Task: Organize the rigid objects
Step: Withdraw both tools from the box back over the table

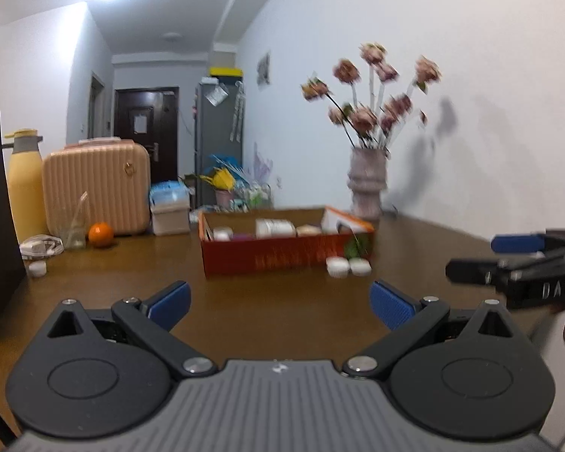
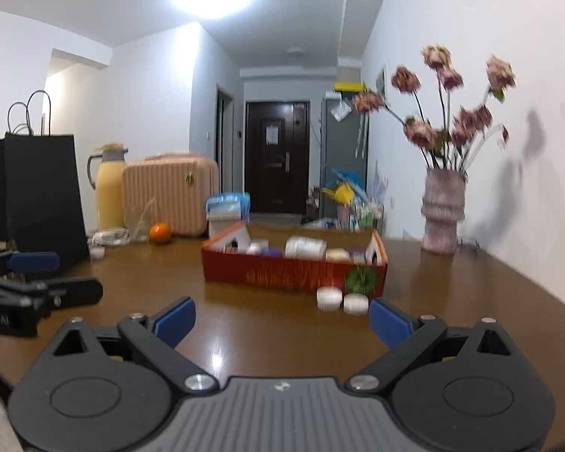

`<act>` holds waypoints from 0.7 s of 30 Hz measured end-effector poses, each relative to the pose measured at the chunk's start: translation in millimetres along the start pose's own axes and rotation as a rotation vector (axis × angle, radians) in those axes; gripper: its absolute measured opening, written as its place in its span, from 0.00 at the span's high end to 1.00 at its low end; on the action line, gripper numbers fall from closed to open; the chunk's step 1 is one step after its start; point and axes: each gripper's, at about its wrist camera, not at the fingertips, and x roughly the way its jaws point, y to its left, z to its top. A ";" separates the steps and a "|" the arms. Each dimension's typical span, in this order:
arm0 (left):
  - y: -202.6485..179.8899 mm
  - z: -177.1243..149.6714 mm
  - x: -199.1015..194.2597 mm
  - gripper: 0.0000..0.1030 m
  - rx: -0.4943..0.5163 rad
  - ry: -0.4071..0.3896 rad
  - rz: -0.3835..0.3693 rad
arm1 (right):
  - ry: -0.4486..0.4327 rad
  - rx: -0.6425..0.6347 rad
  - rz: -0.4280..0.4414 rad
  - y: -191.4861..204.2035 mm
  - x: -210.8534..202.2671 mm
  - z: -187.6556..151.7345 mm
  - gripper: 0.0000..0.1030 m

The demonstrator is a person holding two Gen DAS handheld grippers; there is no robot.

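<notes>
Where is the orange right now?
In both wrist views the orange sits on the table's far left, in front of the pink suitcase and beside a clear glass.

The box (image 2: 293,271) is sitting mid-frame on the table (image 2: 452,301), jars lying inside it; two small tubs (image 2: 329,298) are resting just before its right corner, the vase (image 2: 442,213) standing behind at right, the suitcase (image 2: 169,196) at left.

Brown counter (image 2: 471,293): red box (image 2: 293,273), two white jars (image 2: 342,299) touching its front, vase (image 2: 442,213), orange (image 2: 159,232), pink case (image 2: 171,197).
</notes>
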 end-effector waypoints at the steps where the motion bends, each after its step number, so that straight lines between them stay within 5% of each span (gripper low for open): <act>1: -1.8 -7.5 -5.5 0.00 0.007 0.015 -0.009 | 0.006 0.012 0.000 0.2 -6.1 -5.9 0.04; 10: -4.8 -26.0 4.2 0.00 -0.018 0.101 0.029 | 0.047 0.039 0.001 -6.4 -15.9 -26.2 0.03; 21: 17.6 -20.5 50.8 0.00 -0.116 0.162 0.043 | 0.154 0.062 -0.049 -38.2 73.5 -14.3 0.03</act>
